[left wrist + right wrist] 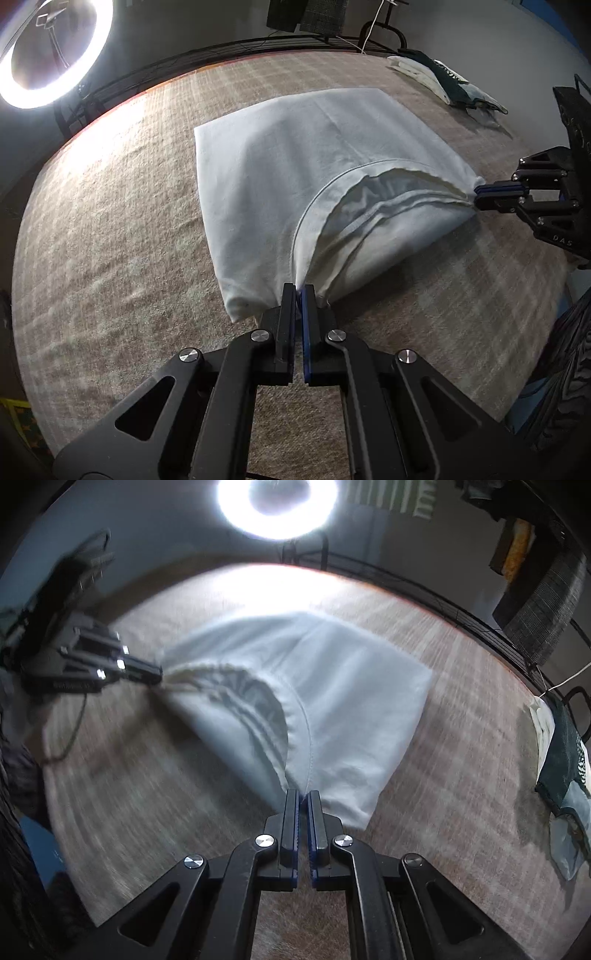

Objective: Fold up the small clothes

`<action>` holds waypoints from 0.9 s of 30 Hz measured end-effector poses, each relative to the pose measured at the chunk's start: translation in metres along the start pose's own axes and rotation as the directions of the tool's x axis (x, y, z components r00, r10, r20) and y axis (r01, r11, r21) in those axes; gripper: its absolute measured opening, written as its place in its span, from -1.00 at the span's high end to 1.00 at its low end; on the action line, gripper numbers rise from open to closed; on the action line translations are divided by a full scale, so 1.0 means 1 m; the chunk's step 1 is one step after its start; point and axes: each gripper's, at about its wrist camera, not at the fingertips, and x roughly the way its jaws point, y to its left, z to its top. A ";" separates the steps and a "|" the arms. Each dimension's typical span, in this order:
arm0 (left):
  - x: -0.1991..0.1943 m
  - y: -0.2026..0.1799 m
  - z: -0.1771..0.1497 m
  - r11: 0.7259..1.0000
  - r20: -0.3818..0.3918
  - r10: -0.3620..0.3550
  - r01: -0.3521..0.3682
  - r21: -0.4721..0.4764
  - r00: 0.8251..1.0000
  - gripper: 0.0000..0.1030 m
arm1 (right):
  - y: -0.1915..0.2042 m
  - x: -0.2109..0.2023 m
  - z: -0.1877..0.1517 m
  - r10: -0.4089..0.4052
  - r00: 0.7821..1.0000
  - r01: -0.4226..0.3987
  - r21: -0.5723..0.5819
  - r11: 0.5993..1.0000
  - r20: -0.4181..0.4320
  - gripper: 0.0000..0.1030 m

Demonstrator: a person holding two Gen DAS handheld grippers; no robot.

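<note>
A: Where's the shirt (pixel 295 162)?
B: Mid-table (pixel 110 229), partly folded. The left gripper (pixel 298 291) and right gripper (pixel 303 794) are both clamped on its near hem corners.
A: How will it handle?
B: Light, limp and probably sagging between the grips; keep the hem taut.

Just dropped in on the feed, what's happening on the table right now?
A person is partway through folding a white garment lying on the beige patterned table cover. The left hand-held gripper is shut on one near corner of the hem, and the right hand-held gripper is shut on the other, so the near edge is bunched and taut between them while the rest lies flat. Already folded clothes are stacked at the far right of the table.
</note>
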 end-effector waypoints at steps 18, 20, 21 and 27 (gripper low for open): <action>0.038 -0.001 0.036 0.995 0.033 -0.005 0.008 -0.103 0.999 0.98 | -0.013 0.034 0.050 0.097 0.995 -0.099 0.139 0.985 0.019 0.65; 0.036 0.002 0.033 0.995 0.010 -0.028 0.029 -0.092 1.000 0.98 | -0.013 0.039 0.044 0.114 0.993 -0.111 0.126 0.986 -0.018 0.65; 0.033 0.004 0.033 0.995 0.002 -0.040 0.040 -0.094 0.999 0.98 | -0.012 0.039 0.041 0.139 0.990 -0.135 0.113 0.984 -0.030 0.65; 0.012 0.014 0.067 0.985 0.101 -0.041 0.058 -0.163 0.994 0.98 | -0.036 0.017 0.053 0.205 0.976 -0.214 0.153 0.965 0.071 0.65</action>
